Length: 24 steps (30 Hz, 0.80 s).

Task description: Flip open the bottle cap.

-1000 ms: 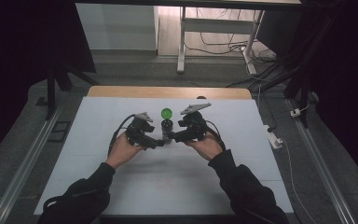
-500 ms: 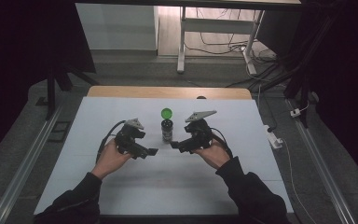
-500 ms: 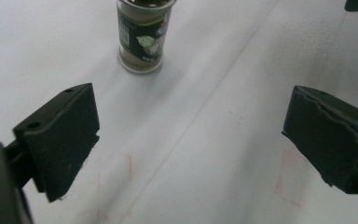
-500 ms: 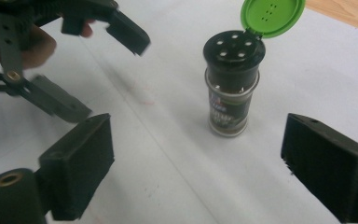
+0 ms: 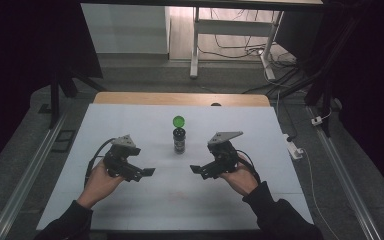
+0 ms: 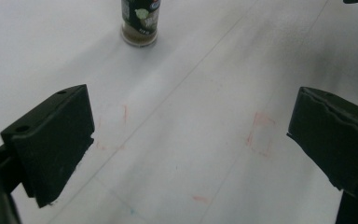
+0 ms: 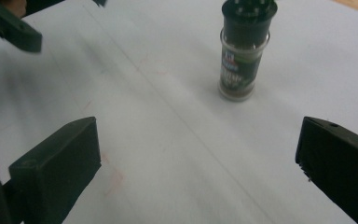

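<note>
While both hands rest low, left gripper (image 5: 147,171) and right gripper (image 5: 194,169) flank the jar (image 5: 179,140), jaws just opened wide, empty.

Red marks (image 6: 260,135) are seen on table (image 5: 260,200) just ahead of left claw (image 6: 186,154); pwr strip (image 5: 293,148) is laid off-table, right of right claw (image 5: 196,169); cables (image 5: 240,45) seen far beyond.

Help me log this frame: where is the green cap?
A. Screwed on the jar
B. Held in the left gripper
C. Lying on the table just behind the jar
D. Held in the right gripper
C: the cap lies on the table just beyond the upright jar, whose black shaker top is bare, while both grippers sit apart from it with nothing between their jaws.
</note>
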{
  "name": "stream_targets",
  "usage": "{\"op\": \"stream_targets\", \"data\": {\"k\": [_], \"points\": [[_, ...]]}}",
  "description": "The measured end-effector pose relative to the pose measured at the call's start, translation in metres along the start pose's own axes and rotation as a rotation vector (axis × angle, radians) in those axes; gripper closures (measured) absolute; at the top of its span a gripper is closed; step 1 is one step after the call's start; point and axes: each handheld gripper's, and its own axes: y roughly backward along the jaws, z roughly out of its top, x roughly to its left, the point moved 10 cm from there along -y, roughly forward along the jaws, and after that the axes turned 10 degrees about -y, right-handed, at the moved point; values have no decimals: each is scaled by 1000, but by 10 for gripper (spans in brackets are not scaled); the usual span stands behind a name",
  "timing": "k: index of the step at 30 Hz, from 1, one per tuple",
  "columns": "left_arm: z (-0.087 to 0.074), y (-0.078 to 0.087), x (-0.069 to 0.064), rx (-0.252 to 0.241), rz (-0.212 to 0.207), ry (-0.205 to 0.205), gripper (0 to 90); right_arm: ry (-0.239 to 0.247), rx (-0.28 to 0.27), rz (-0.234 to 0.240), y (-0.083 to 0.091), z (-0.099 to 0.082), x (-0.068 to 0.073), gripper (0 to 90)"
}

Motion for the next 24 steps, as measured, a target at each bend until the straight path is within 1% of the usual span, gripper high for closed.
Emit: {"op": "stream_targets", "data": {"k": [3,5,9,13,21,24], "points": [[-6,10,-2,-15,12,13,9,-8,-1,-6,9,-9,-2,0],[-12,16,-4,-24,21,23,8,-15,-11,-14,17,-14,-4,0],[-23,30,-7,-37,44,41,7,-38,-32,-31,35,-24,-10,0],[-34,45,-11,-59,66,69,3,-68,-47,-44,51,-35,-15,0],[-59,74,-14,-110,117,134,0,-120,-59,-110,81,-65,-31,0],[-70,83,-16,-122,127,157,0,-138,-61,-158,92,-77,-39,0]]}}
